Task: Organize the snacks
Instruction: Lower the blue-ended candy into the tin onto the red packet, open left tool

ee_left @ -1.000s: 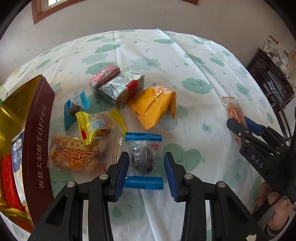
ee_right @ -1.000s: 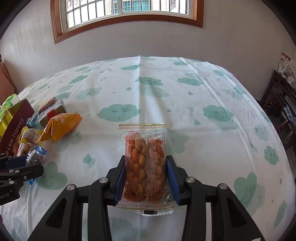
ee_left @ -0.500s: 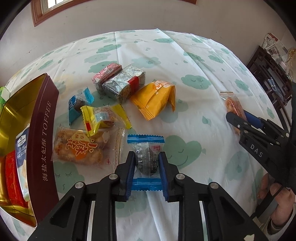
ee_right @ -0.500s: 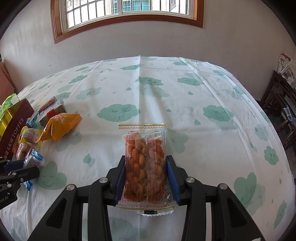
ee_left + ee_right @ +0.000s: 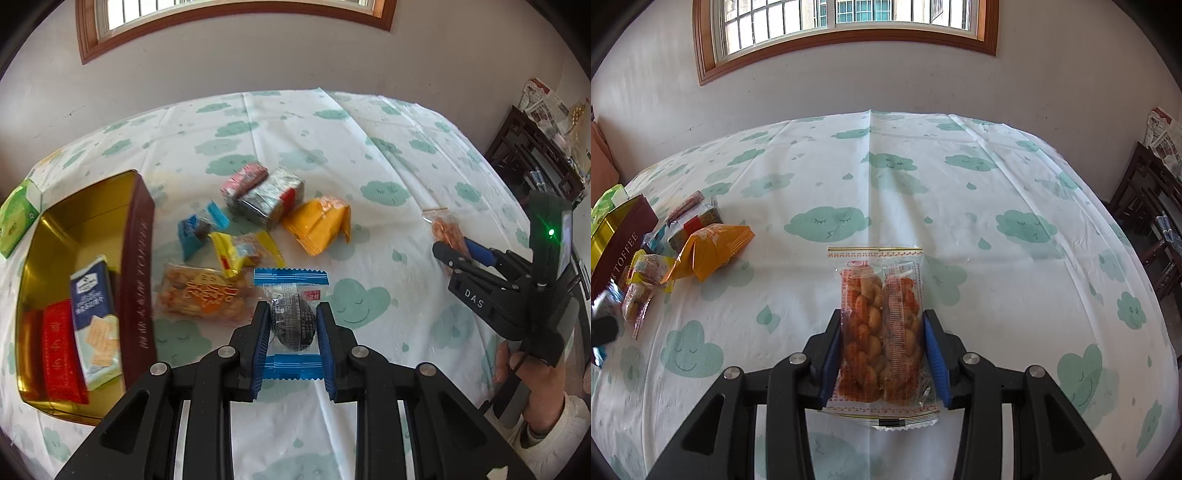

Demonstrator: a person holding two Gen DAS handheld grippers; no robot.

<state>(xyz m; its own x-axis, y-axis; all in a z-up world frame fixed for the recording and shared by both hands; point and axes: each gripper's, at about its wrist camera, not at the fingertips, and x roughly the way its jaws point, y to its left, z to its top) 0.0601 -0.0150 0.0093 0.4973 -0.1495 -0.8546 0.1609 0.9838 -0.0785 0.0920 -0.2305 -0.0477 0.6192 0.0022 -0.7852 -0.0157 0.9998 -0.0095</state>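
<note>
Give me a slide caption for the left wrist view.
Left gripper clamps a blue-ended snack packet beside the open toffee tin.

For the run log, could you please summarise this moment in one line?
left hand-held gripper: shut on blue-ended snack packet | right hand-held gripper: shut on clear peanut packet | toffee tin: open

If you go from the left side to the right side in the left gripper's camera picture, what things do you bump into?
Green box → gold tin → blue-ended candy held in the left gripper → orange packet → clear bag of orange snacks in the right gripper → the person's hand.
</note>
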